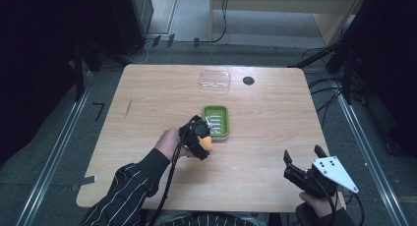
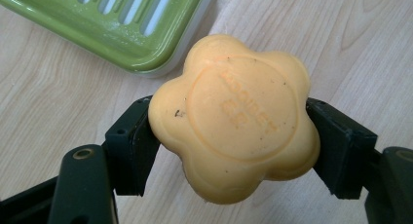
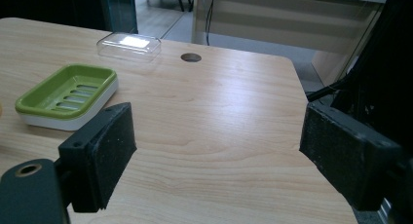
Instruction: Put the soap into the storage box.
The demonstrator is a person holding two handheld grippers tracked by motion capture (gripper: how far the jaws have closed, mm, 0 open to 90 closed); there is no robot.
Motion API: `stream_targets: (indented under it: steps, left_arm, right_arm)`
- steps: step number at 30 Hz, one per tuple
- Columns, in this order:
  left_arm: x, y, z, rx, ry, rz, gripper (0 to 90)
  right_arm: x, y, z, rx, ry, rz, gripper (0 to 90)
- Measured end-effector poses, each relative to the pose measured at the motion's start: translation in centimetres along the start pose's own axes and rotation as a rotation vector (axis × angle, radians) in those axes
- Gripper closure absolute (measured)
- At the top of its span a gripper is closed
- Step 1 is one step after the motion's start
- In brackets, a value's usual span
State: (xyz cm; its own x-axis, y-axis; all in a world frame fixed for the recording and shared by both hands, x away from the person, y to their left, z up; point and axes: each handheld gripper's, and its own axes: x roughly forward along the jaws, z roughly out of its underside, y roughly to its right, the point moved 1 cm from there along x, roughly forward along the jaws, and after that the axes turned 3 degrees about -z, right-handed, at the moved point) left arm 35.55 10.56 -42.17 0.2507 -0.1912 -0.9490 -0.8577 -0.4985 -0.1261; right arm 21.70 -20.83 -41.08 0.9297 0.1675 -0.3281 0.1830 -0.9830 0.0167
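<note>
An orange flower-shaped soap [image 2: 234, 117] sits clamped between the jaws of my left gripper [image 1: 200, 137], just above the wood table. In the high view the soap [image 1: 208, 145] is at the near left corner of the green slotted soap dish [image 1: 217, 122], apart from it. The dish [image 2: 122, 29] holds nothing; its slots are bare. The dish [image 3: 68, 95] also lies to the left in the right gripper view. My right gripper [image 1: 302, 157] rests low at the table's near right, jaws wide apart with nothing between them.
A clear plastic lid [image 1: 215, 80] lies at the table's far middle, beside a round cable hole [image 1: 248, 80]. The table's right edge [image 3: 311, 117] runs close to my right gripper. Cables and dark stands ring the table on the floor.
</note>
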Motion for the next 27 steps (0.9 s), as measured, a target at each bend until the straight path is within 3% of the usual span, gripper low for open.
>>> stream_targets:
  steps: [27]
  left_arm:
    - [-0.6, -1.7, -2.3, 0.003, 0.044, -0.02, 27.7]
  right_arm:
    - [-0.1, 0.0, 0.0, 0.004, -0.002, 0.0, 13.7]
